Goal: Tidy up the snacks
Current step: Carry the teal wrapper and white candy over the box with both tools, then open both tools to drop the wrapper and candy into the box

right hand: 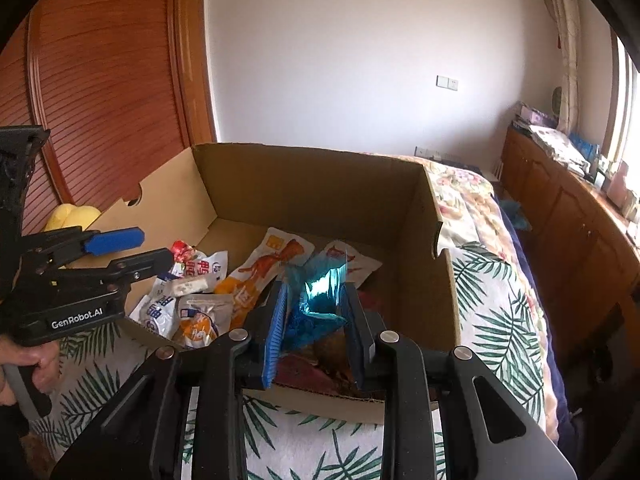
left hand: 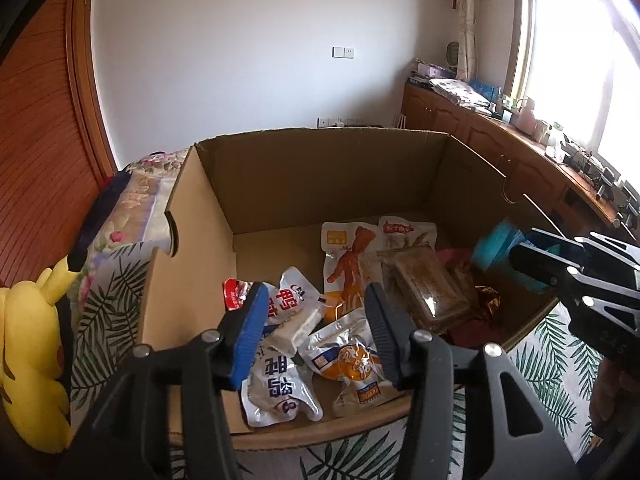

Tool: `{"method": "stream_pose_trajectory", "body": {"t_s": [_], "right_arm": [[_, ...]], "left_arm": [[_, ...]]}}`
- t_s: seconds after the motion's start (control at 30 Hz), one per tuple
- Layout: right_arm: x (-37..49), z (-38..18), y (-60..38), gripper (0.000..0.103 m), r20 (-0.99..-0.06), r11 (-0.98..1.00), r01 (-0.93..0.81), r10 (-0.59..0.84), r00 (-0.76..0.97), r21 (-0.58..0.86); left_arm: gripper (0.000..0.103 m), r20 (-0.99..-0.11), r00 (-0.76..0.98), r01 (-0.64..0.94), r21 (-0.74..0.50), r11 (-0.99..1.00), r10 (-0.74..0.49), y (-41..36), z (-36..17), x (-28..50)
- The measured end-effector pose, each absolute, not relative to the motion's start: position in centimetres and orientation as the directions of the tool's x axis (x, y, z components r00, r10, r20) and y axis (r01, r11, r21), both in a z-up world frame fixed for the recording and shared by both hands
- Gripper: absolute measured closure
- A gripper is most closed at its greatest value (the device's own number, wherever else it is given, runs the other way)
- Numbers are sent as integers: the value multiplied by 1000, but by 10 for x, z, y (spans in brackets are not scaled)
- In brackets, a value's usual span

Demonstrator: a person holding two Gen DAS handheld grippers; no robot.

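Right wrist view: right gripper (right hand: 316, 320) fingers pinch a crinkly blue packet (right hand: 316, 296) above the cardboard box (right hand: 320, 176); the hold seems shallow, so it could slip. Left gripper (left hand: 316, 336) hangs open, empty.

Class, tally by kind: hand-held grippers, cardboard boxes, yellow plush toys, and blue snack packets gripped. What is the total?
Hand-held grippers (left, right): 2
Cardboard boxes: 1
Yellow plush toys: 1
Blue snack packets gripped: 1
Total: 5

Left hand-held gripper (left hand: 316, 332) agape over cardboard box (left hand: 320, 160) — snack packets (left hand: 348, 264) inside, right hand-held gripper (left hand: 520, 252) pinching blue packet (left hand: 494, 246)
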State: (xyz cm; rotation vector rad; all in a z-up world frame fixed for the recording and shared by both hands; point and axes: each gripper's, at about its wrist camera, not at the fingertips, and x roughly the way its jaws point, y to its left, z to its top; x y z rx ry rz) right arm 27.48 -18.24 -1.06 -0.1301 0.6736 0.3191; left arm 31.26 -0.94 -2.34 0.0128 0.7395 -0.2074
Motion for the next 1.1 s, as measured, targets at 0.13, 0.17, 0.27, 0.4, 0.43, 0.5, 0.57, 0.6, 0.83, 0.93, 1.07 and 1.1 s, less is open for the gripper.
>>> {"method": "stream_pose_trajectory", "body": {"t_s": [0.13,0.17,0.27,0.4,0.43,0.5,0.57,0.6,0.83,0.93,1.07,1.1], "right_arm": [[273,-7,-185,65,-620,945,-326,248,744,-13],[273,-5,-186,63,-620,946,-325,249,744,-10],[271,-1,-188,63,-611,945,-327,258,748,-2],[261,3,-190,63,-595,943,-334,273,756,9],[258,4,-191,63,-589,942,-336,278,759,11],[251,6,-192,63,-576,942,-336,282,767,13],[246,8,-195,62,-570,941,-337,290,769,24],[244,9,-196,62,-567,941,-337,293,770,28],[226,16,-201,52,-530,944,-326,303,792,52],[220,17,-206,41,-516,949,-307,301,802,75],[211,17,-207,24,-488,958,-281,273,829,59],[210,16,-208,21,-486,960,-274,267,832,59]], "left_arm": [[53,-673,716,201,-57,978,-186,-9,-23,312],[53,-675,714,203,-53,978,-185,-10,-23,311],[53,-673,717,204,-45,978,-181,-11,-21,310],[53,-663,725,210,-50,976,-190,-10,-17,305],[53,-657,729,212,-51,976,-193,-10,-15,302],[53,-646,736,219,-55,974,-202,-10,-10,297],[53,-637,743,225,-56,973,-208,-10,-5,290],[53,-632,746,229,-55,972,-211,-10,-3,288],[53,-584,786,239,-12,971,-201,-11,14,267],[47,-555,811,227,3,974,-187,-9,18,258],[28,-518,834,240,30,970,-190,-11,20,248],[27,-514,836,244,32,969,-193,-11,20,246]]}}
